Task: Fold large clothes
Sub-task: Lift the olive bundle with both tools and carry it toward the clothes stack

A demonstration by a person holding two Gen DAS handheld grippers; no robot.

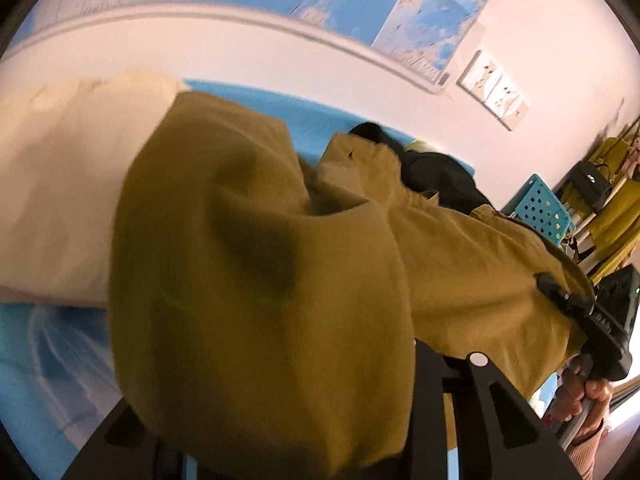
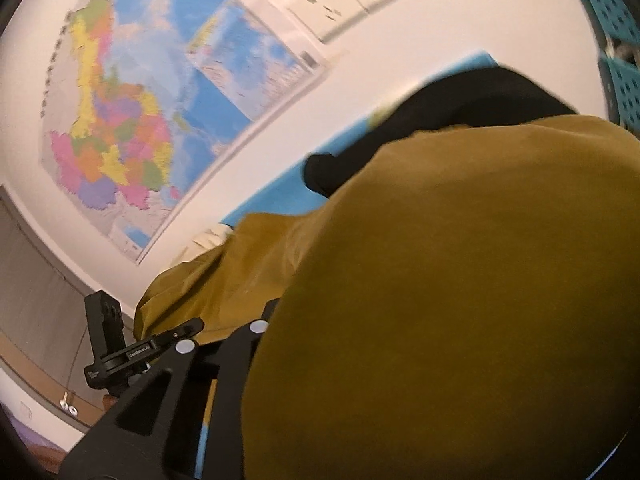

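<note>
A large mustard garment (image 1: 260,280) hangs bunched over my left gripper (image 1: 320,364) and hides its fingertips. Only the right finger (image 1: 484,392) shows beside the cloth, which is pinched between the jaws. At the right edge of the left wrist view, my right gripper (image 1: 560,292) is clamped on the garment's far edge, with a person's hand (image 1: 588,396) below it. In the right wrist view the same garment (image 2: 460,300) covers my right gripper (image 2: 320,340). My left gripper (image 2: 184,328) grips the cloth at the lower left.
A blue sheet (image 1: 44,368) covers the bed, with a cream pillow (image 1: 60,184) at the left. A black garment (image 1: 436,176) (image 2: 460,96) lies behind the mustard one. A blue perforated basket (image 1: 540,208) and hanging yellow clothes (image 1: 616,216) stand at the right. Maps (image 2: 120,120) hang on the wall.
</note>
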